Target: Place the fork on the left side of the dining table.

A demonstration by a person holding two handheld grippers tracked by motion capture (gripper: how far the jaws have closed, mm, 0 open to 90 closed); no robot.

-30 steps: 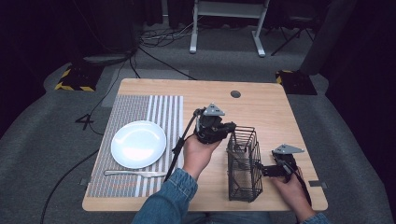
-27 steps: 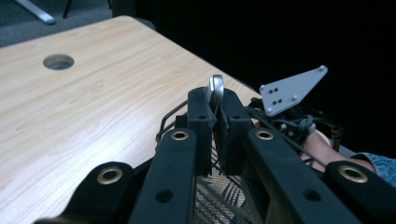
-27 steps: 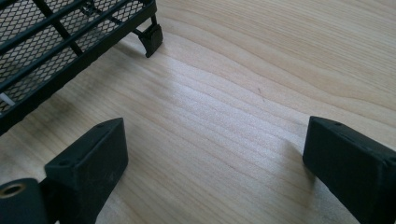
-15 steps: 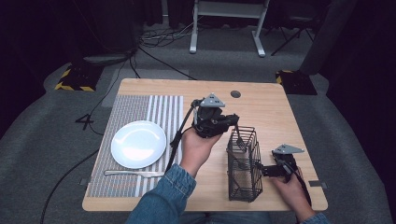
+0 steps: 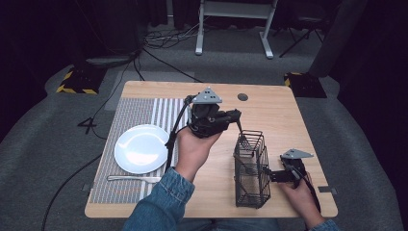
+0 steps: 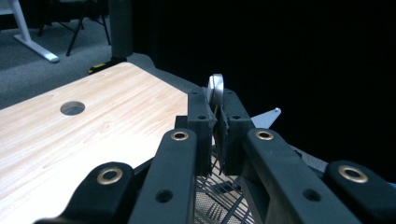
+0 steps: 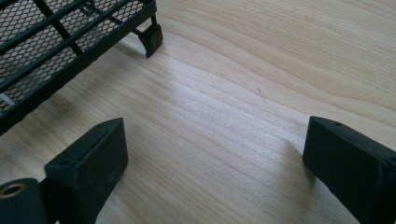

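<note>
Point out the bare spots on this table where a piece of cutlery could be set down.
Free: the wood behind the wire basket up to the round hole, and the placemat behind the plate. Crowded: the front, with the knife, the basket and the right gripper.

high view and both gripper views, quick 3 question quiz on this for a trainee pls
1. True or false: the right gripper is clamped on the wire basket.
2. What is between the jaws of the left gripper? A: a cup. B: a metal utensil. C: nothing.
3. On the striped mat, what lies between the white plate and the table's near edge?

Key
1. False: its jaws stand open on bare table, with the basket off to one side.
2. B: the jaws are shut on its rounded end, above the basket.
3. A piece of cutlery, lying flat.
</note>
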